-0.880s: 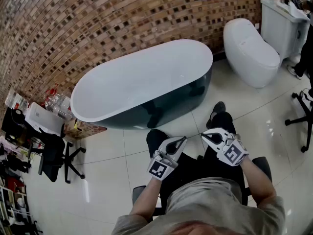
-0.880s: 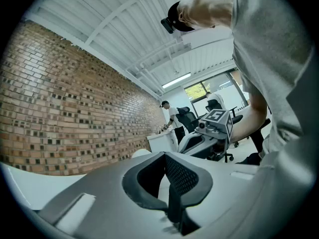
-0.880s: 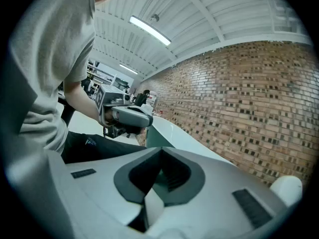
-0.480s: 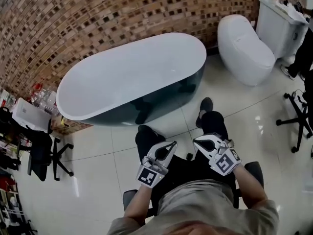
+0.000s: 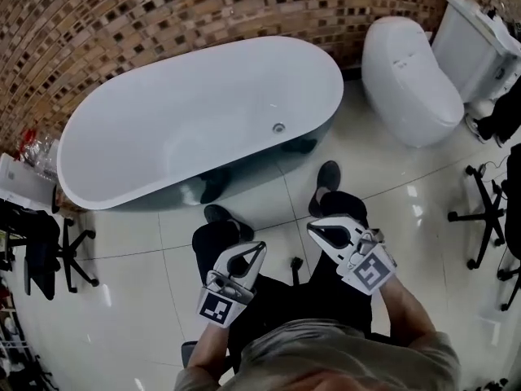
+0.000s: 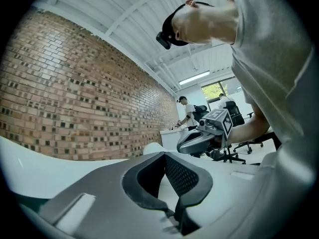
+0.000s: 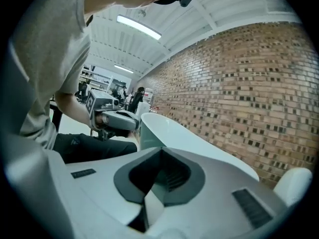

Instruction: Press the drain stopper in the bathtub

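Lying on the bathtub (image 5: 146,120) floor well ahead, the drain stopper (image 5: 278,127) sits slightly nearer the right gripper (image 5: 313,227) than the left gripper (image 5: 260,248), both closed on nothing.

Bright, even indoor light — heavy fisheye throughout.
Light came from ceiling strip lights (image 7: 138,27) overhead. The glossy floor tiles (image 5: 423,210) threw back pale glare spots, and the bathtub (image 5: 163,120) carried a soft sheen with shadow under its rim. The brick wall (image 5: 163,23) bowed toward the edges. Both gripper views were ringed in black — the foreground nearest the lens was soft.
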